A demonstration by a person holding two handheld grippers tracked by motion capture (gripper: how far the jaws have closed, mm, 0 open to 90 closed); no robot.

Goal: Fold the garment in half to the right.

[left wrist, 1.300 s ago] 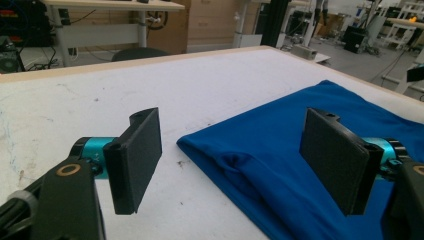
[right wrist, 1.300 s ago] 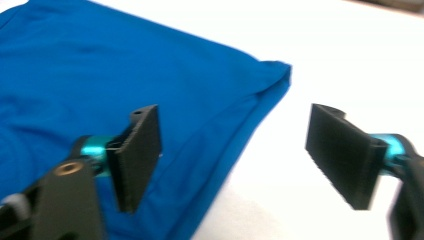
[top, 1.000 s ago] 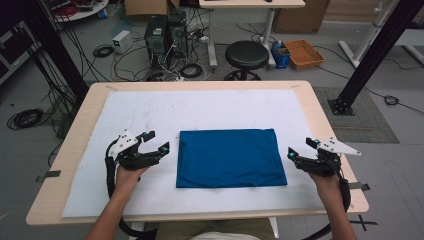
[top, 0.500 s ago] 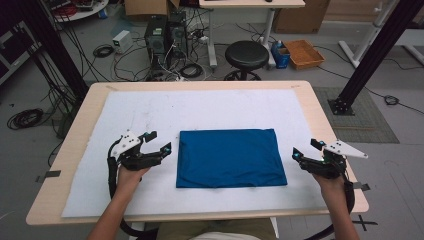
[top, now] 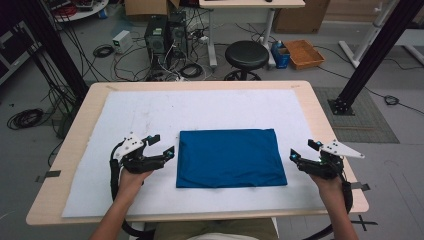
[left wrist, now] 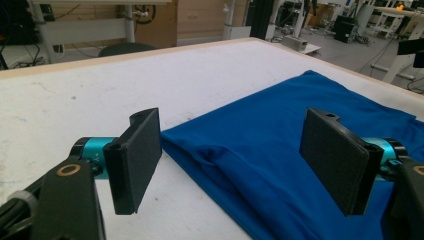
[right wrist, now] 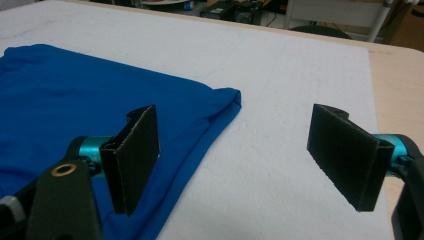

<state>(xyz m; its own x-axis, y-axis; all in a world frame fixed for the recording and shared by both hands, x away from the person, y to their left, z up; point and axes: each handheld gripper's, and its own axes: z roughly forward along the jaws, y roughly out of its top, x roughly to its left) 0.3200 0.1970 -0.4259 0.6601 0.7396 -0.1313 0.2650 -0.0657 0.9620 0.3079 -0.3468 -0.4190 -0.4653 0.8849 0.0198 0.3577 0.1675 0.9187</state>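
- A folded blue cloth (top: 231, 158), a smooth soft rectangle with a few shallow creases, lies flat at the middle of the white mat (top: 150, 115) covering the wooden table (top: 320, 120).
- The left gripper (top: 162, 146) sits just beside the cloth's left edge, jaws spread, holding nothing.
- The right gripper (top: 304, 150) sits near the cloth's right edge, jaws spread, holding nothing.
- Beyond the table, an orange tray (top: 304, 54) rests on the floor; its contents are too small to tell.

From my remote station, the folded blue cloth (left wrist: 300, 165) runs off the bottom and right edges of the left gripper view, the right gripper view crops its left side, and both forearms leave the high view's bottom edge.
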